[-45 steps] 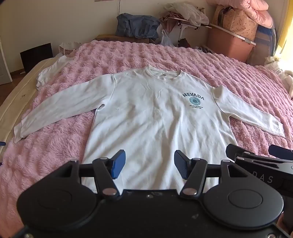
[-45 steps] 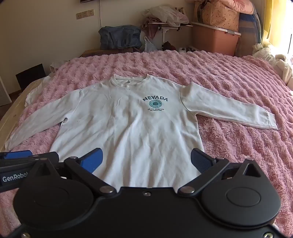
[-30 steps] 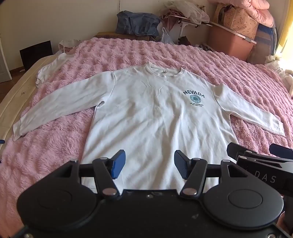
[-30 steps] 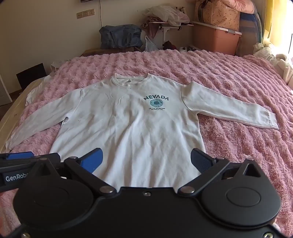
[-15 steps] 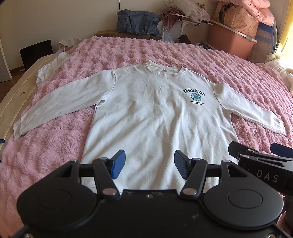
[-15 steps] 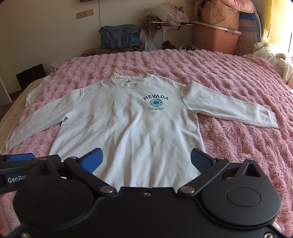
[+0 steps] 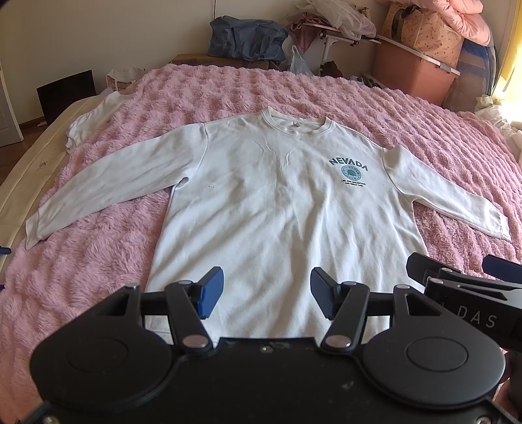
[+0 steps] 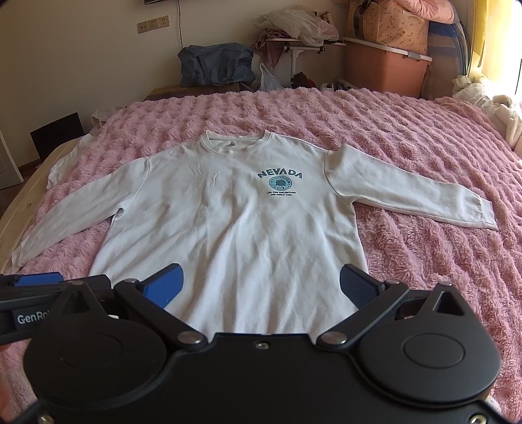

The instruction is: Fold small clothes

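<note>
Currently we hold both the left claw [image 7: 267, 296] and right claw [image 8: 260, 286] open above the white long-sleeved cotton sweatshirt [image 7: 277, 208]; pinching the fluffy pink blanket [image 7: 98, 261] underneath risks bunching.

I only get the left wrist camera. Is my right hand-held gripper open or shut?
Observer: Open. The right hand-held gripper has its blue pads wide apart, and the white sweatshirt hem shows between them.
Operator: Is it holding anything?
Observer: No, nothing is pinched between its fingers.
Operator: What's on the wall that I can't see?
Observer: A row of wall sockets, high on the left.
</note>
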{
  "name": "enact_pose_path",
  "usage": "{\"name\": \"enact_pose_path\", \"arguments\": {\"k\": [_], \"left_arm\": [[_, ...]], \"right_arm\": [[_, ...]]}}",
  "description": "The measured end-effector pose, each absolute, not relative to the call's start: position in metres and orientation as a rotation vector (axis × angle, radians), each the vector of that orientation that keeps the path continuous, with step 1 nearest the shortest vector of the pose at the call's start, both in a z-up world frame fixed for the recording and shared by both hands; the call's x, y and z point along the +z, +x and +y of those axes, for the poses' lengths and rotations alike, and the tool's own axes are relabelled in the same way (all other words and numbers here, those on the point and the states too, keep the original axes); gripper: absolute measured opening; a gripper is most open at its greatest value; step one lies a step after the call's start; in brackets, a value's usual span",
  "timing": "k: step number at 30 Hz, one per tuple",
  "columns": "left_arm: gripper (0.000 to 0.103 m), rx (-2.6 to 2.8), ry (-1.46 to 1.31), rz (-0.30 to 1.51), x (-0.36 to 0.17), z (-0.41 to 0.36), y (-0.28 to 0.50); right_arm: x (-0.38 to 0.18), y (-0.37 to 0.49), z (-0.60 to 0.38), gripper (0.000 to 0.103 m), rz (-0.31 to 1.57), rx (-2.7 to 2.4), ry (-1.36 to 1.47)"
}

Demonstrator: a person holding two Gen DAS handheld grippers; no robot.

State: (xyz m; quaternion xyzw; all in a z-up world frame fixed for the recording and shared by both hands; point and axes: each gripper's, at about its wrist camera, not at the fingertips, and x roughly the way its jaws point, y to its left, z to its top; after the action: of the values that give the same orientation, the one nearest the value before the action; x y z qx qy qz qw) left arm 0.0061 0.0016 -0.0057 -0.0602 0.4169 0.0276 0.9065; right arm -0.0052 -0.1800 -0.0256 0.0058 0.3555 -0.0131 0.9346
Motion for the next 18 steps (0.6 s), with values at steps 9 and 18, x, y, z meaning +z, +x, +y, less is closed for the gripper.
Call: {"name": "enact_pose_path", "arguments": {"k": [9,18], "left_arm": [[0.062,0.059,-0.119,0.867,-0.0059,-0.0004,0.0067],[0.062,0.056,-0.117,0.876,-0.0084,-0.0012,0.01]], "right_arm": [[-0.0257,-0.0043,-0.1795,0.103,0.727,-0.027,0.011],[-0.0255,-0.0024,-0.1815,0.103,0.734,-0.026,0.016]]}}
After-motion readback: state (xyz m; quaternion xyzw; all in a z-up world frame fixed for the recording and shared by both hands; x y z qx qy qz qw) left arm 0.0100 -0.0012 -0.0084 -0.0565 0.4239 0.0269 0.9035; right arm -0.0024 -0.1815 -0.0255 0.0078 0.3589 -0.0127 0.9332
